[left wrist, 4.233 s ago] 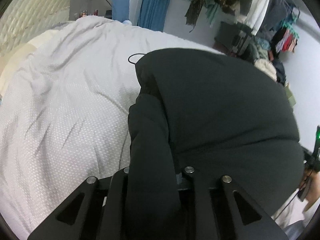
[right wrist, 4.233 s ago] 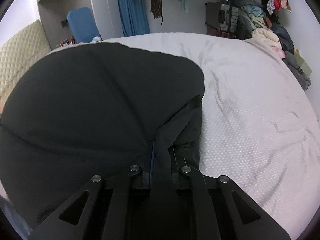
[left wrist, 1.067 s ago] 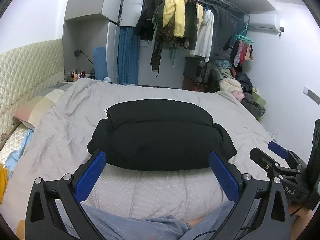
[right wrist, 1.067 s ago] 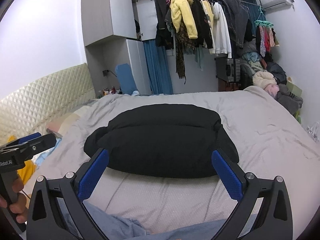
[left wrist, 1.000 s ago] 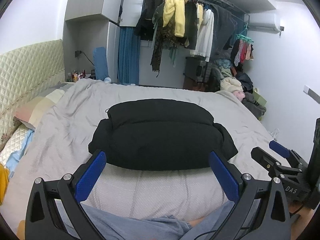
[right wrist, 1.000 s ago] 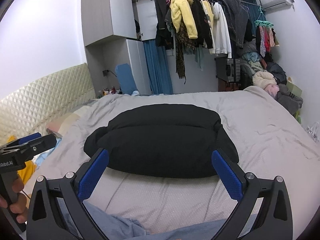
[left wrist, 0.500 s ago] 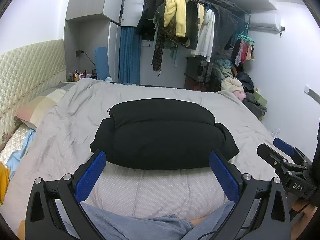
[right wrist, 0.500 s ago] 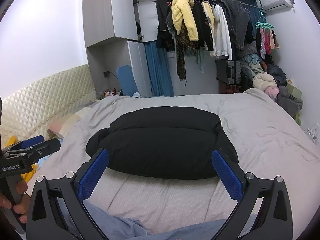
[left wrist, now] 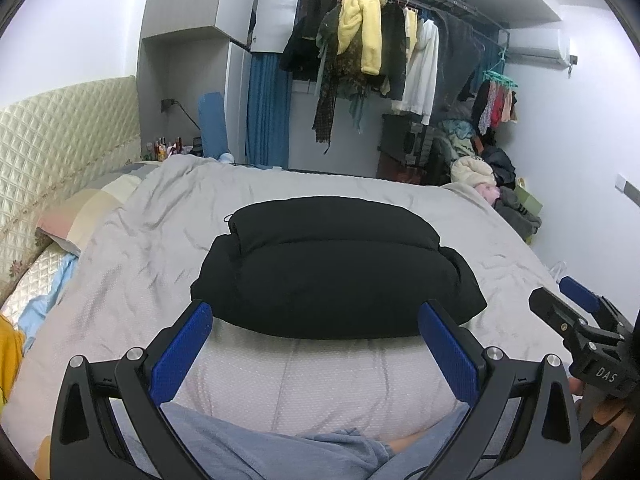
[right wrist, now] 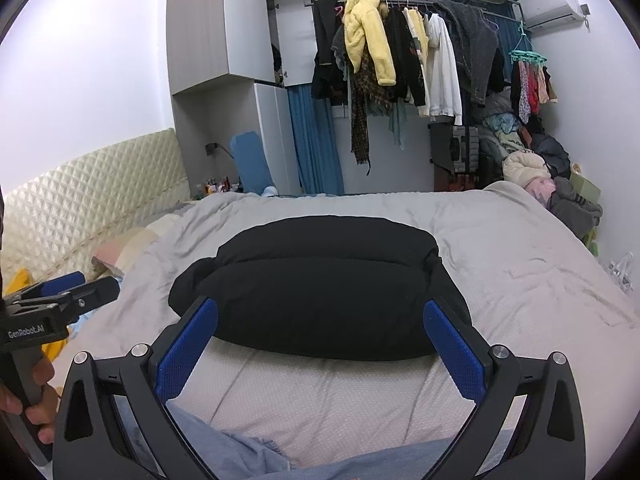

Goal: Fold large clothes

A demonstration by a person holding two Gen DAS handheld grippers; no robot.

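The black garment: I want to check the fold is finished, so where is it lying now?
The black garment lies folded in a bundle mid-bed on the grey bedspread, central in both wrist views, ahead of both open grippers and touching neither.

Folded garment [left wrist: 336,268] on bed [left wrist: 132,264], centre. Headboard [left wrist: 60,144] and pillow [left wrist: 88,212] left. Clothes rail [right wrist: 404,52] behind bed. Clothes pile [right wrist: 536,176] far right. Left tongs [left wrist: 314,338] and right tongs [right wrist: 320,334] before garment, apart from it.
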